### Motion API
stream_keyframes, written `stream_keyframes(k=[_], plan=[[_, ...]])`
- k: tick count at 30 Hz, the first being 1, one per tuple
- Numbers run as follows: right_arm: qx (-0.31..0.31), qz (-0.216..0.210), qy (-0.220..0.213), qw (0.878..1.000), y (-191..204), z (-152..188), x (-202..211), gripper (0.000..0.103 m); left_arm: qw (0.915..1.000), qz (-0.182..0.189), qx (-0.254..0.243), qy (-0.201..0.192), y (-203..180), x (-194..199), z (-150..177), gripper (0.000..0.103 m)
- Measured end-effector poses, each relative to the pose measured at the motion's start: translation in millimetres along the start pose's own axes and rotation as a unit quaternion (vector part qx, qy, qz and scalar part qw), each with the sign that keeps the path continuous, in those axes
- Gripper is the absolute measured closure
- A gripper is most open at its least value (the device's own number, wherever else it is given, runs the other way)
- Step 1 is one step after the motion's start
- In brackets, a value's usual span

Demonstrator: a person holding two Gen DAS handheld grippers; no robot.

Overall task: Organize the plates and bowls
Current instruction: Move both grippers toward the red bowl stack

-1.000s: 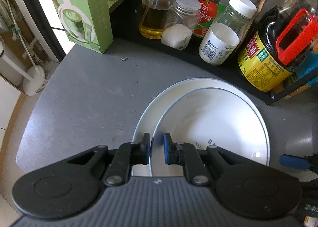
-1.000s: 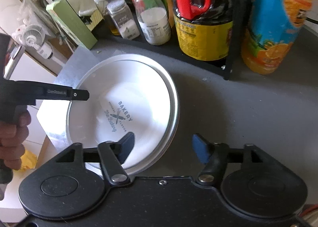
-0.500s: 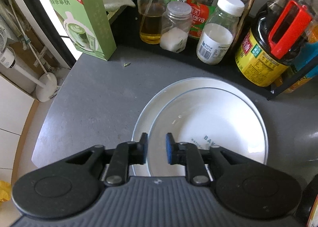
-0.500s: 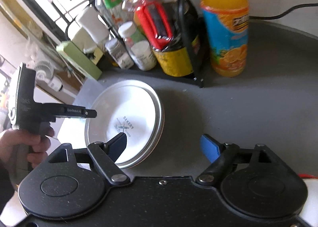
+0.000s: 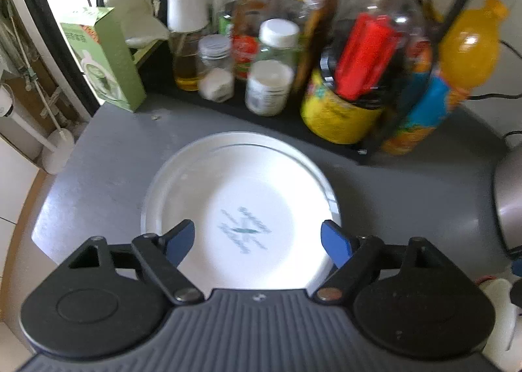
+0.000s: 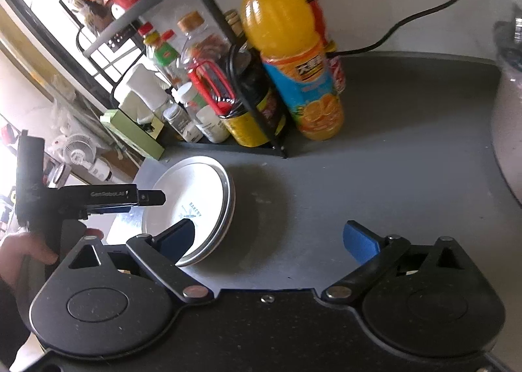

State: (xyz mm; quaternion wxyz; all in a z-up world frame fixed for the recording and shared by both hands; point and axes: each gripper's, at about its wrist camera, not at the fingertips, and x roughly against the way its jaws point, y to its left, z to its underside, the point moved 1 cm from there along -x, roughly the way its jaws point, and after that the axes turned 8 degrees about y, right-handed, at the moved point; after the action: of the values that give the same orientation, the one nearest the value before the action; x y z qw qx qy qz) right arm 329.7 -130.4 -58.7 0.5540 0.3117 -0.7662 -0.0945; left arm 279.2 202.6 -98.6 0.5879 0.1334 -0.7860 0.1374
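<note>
Plates (image 5: 241, 209) sit nested on the grey tabletop (image 5: 107, 156), the smaller one with the bakery print lying inside the wider one, just in front of the black rack (image 5: 293, 121) of bottles. I judge the stacking step done: the two lie flat, rims concentric, nothing propping them.

My left tool (image 5: 257, 238) hangs over the near edge of the stack, pointing steeply down. Its jaws have just been opening and now stand wide, blue pads spread to either side of the print, gripping nothing; from the right wrist view it floats clear above the plates. I read that as a release after setting the upper plate down, with the pads parted so they cannot drag the rim as I pull off.

My right tool (image 6: 267, 238) is also wide apart and empty, its jaws having just been opening too. It is off to the side of the stack, over bare tabletop, with only its left pad (image 6: 177, 236) overlapping the plate edge in view. My left hand (image 6: 29, 248) shows at the frame's edge, wrapped round the other handle.

The stack sits close to the tabletop's left edge, so I would not nudge it that way. An orange juice bottle (image 6: 293, 55) stands beside the rack, well apart from the plates. No bowl shows in either view, so what remains I cannot tell.
</note>
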Motion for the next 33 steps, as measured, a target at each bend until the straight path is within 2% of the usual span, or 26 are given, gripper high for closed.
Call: stream_keyframes(k=[12, 21, 26, 29, 33], plan=[[0.013, -0.005, -0.026, 1.0, -43.6, 23.3, 45.5, 0.0, 0.9979, 0.018, 0.015, -0.061, -62.8, 50.0, 43.8, 0.015], [0.003, 0.004, -0.041, 0.999, -84.0, 45.1, 78.1, 0.0, 0.997, 0.052, -0.022, -0.053, -116.2, 67.9, 82.4, 0.015], [-0.014, 0.02, -0.029, 0.999, -104.4, 58.0, 80.6, 0.0, 0.9948, 0.08, -0.043, -0.047, -139.3, 68.5, 99.0, 0.015], [-0.027, 0.017, -0.026, 0.999, -115.9, 66.4, 81.6, 0.0, 0.9941, 0.082, -0.057, -0.041, -148.9, 65.4, 108.2, 0.015], [-0.04, 0.039, -0.014, 0.998, -127.8, 75.5, 78.0, 0.0, 0.9949, 0.081, -0.054, -0.029, -154.7, 58.1, 115.4, 0.016]])
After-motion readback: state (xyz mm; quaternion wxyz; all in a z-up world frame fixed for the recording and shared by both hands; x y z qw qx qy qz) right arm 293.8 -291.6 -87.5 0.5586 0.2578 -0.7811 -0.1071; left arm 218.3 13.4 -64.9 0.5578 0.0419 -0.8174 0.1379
